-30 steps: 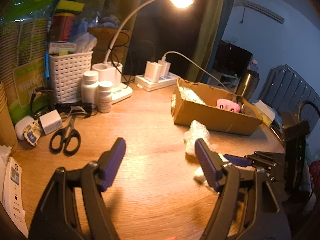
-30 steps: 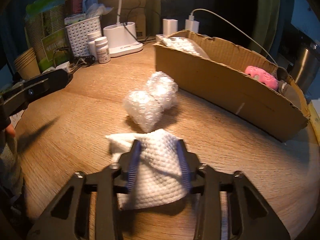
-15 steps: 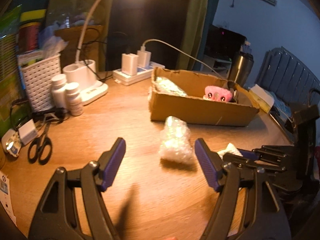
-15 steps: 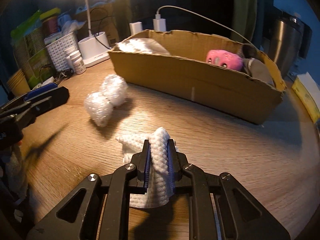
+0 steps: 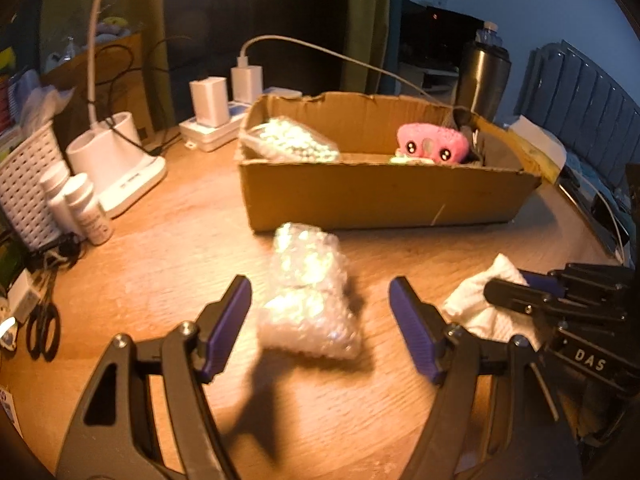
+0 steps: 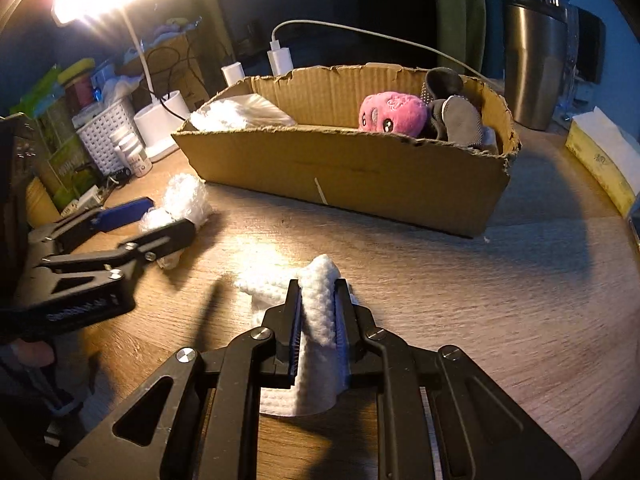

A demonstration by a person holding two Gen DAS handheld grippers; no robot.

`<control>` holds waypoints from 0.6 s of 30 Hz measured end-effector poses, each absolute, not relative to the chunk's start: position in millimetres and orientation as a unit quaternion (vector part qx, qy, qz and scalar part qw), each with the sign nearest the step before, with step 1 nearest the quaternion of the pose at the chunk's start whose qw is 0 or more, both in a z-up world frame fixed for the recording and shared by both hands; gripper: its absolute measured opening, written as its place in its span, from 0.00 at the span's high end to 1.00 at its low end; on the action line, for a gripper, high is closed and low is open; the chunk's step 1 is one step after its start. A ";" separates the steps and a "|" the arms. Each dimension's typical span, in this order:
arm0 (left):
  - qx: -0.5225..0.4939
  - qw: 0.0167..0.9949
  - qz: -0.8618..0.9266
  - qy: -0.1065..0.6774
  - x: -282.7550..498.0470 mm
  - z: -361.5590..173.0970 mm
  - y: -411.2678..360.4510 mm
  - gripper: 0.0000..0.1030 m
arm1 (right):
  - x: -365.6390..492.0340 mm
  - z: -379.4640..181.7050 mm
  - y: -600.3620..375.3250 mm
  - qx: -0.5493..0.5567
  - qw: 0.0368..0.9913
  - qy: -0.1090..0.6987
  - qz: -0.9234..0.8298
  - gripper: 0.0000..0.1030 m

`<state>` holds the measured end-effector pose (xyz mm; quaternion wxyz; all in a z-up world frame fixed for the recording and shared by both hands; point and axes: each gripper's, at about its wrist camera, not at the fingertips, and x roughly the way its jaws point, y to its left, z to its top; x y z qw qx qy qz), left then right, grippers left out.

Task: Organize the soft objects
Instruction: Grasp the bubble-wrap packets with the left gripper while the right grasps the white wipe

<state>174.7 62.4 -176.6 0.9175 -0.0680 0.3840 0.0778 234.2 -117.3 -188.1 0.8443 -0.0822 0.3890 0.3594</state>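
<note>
My left hand-held gripper [image 5: 320,320] hangs open astride the crinkly clear bubble-wrap bundle [image 5: 308,300] on the wooden surface [image 5: 168,264], seemingly untouched. My right hand-held gripper [image 6: 318,312] pinches the white waffle-knit cloth [image 6: 320,304], bound for the brown cardboard box [image 6: 360,176].

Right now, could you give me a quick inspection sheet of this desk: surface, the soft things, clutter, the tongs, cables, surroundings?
Surface: round wooden table, lamp-lit.
Job's things: white cloth and bubble wrap bundle on the table; pink plush in the cardboard box.
Clutter: pill bottles, scissors, white basket.
Tongs: right tongs pinch the cloth; left tongs open around the bundle, not touching.
Cables: white charger cable above the box.
Surroundings: steel tumbler, curtains.
</note>
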 end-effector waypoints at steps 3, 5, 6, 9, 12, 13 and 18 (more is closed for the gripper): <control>-0.062 0.913 0.075 0.396 182.8 -179.7 58.6 0.38 | 237.2 -185.0 -124.3 -0.078 0.847 0.383 0.360 0.84; -0.054 0.910 0.070 0.404 186.3 -181.9 54.2 0.46 | 238.8 -183.8 -128.4 -0.072 0.848 0.380 0.362 0.85; -0.053 0.909 0.067 0.408 187.9 -183.0 52.8 0.48 | 238.8 -183.2 -130.6 -0.071 0.849 0.378 0.362 0.85; -0.052 0.907 0.061 0.413 188.8 -184.8 51.2 0.54 | 239.4 -180.6 -134.3 -0.073 0.854 0.370 0.359 0.85; -0.055 0.908 0.057 0.412 187.9 -185.0 51.9 0.56 | 241.0 -177.4 -138.7 -0.071 0.858 0.365 0.355 0.84; -0.058 0.909 0.054 0.410 187.3 -184.4 51.8 0.57 | 241.0 -175.7 -140.3 -0.070 0.859 0.363 0.353 0.84; -0.063 0.917 0.045 0.390 178.9 -171.7 47.1 0.57 | 237.5 -167.3 -142.7 -0.070 0.865 0.352 0.351 0.84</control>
